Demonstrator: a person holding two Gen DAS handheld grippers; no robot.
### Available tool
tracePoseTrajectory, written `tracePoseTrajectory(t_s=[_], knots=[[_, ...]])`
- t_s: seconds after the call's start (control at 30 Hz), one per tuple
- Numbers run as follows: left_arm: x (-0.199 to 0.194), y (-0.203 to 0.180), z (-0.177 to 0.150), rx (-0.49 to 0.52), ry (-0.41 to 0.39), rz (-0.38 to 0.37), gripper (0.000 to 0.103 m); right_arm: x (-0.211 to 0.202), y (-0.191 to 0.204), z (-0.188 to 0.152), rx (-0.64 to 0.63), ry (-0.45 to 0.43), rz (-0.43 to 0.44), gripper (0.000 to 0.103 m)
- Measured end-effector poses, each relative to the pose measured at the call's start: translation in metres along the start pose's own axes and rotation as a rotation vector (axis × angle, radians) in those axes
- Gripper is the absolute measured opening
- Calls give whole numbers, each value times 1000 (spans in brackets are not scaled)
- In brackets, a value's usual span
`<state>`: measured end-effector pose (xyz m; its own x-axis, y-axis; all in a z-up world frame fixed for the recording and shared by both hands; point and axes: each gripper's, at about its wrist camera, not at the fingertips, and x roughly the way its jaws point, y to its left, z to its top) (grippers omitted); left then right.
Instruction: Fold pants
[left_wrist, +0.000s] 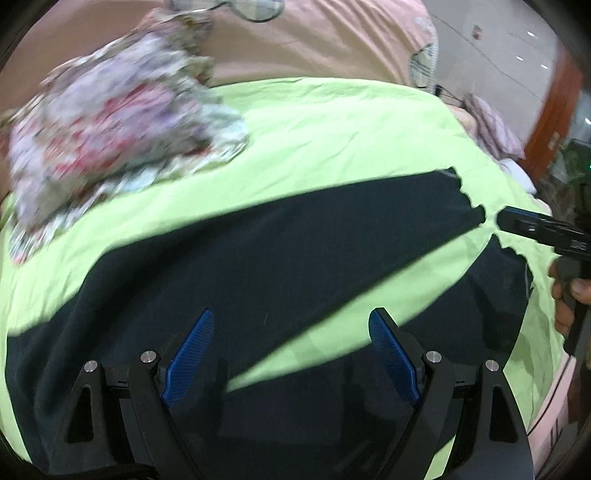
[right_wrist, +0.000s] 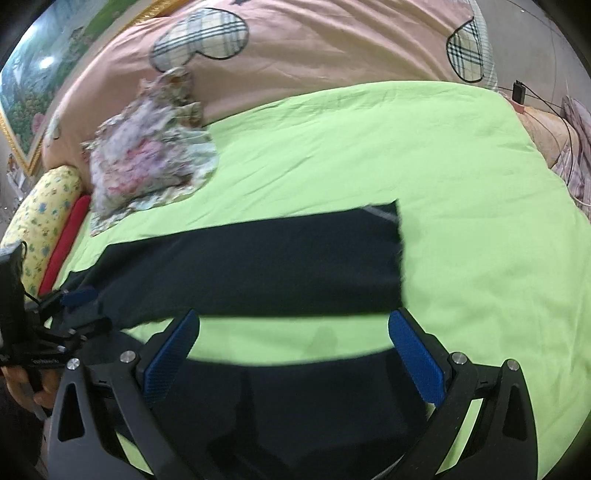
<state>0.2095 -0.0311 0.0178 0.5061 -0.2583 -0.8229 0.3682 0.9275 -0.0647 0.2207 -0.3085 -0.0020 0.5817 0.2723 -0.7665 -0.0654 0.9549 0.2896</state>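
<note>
Both grippers gape above dark pants (left_wrist: 280, 243); only right view shows yellow pillow (right_wrist: 44, 214)

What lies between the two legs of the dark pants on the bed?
Only bare green sheet: a wedge of it separates the two legs of the dark pants. Both wrist views show it, and nothing rests on that strip.
</note>
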Motion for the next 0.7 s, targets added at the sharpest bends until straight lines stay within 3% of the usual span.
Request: tracePoseTrajectory(t_s=[0.17, 0.27, 0.4, 0.63, 0.7], knots=[[31, 1, 46, 98, 12, -44, 86, 17, -31, 28, 21, 8, -3, 97], [57, 3, 70, 161, 21, -39, 86, 30, -49, 44, 46, 28, -11, 80], [96, 12, 97, 178, 104, -91, 85, 51, -68, 60, 72, 67, -9, 66], [142, 14, 121, 216, 245, -166, 80, 73, -82, 73, 105, 111, 55, 64], [152, 11, 122, 232, 282, -178, 79, 76, -80, 74, 89, 119, 51, 57]])
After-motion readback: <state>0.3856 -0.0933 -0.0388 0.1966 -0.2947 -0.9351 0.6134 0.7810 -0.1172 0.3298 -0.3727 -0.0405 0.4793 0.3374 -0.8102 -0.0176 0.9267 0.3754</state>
